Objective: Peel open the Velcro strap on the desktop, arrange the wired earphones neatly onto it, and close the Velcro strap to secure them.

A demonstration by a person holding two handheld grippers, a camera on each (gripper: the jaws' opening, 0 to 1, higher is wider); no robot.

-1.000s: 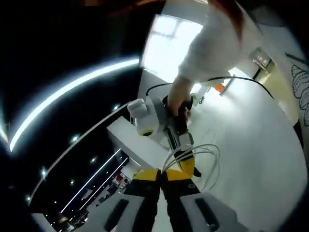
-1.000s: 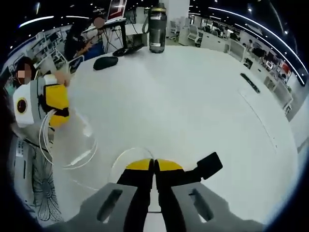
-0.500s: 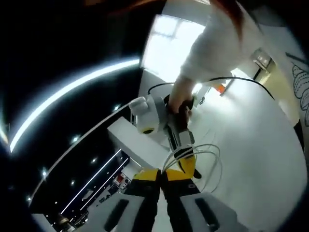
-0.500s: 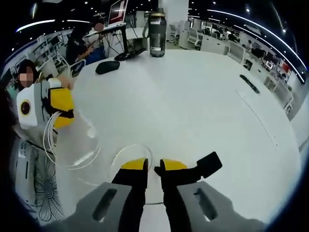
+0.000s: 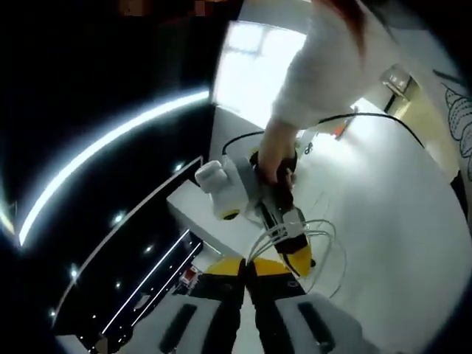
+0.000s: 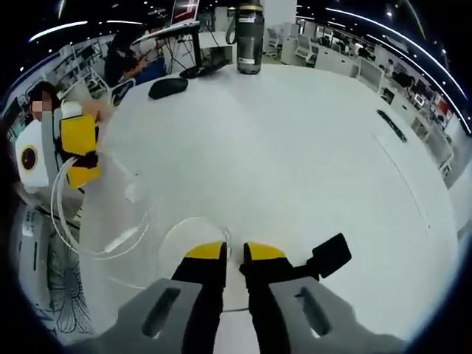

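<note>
We see the wired earphones (image 6: 110,221) as loops of thin white cable, partly lying on the white bench (image 6: 295,147) and partly lifted: in the right gripper view the loops rise at the left to the left tongs (image 6: 82,164), whose yellow tips are closed on the cable, and a further arc of cable curls on the bench just ahead of the right tongs (image 6: 234,252). In the left gripper view the same white loops (image 5: 321,247) hang around the yellow tips of the right tongs (image 5: 299,259), which enter from above, held by a person's hand (image 5: 274,151) in a white sleeve (image 5: 332,66); the left tongs (image 5: 245,267) at the bottom of that view have their tips together, with the cable running up from between them. The right tongs stand slightly apart with nothing between them, as far as we can tell. The black Velcro strap (image 6: 330,255) lies on the bench just right of the right tongs' tip, seemingly touching it. Farther back on the bench stand a dark flask (image 6: 249,38) and a black mouse (image 6: 168,87), well apart from the earphones.
</note>
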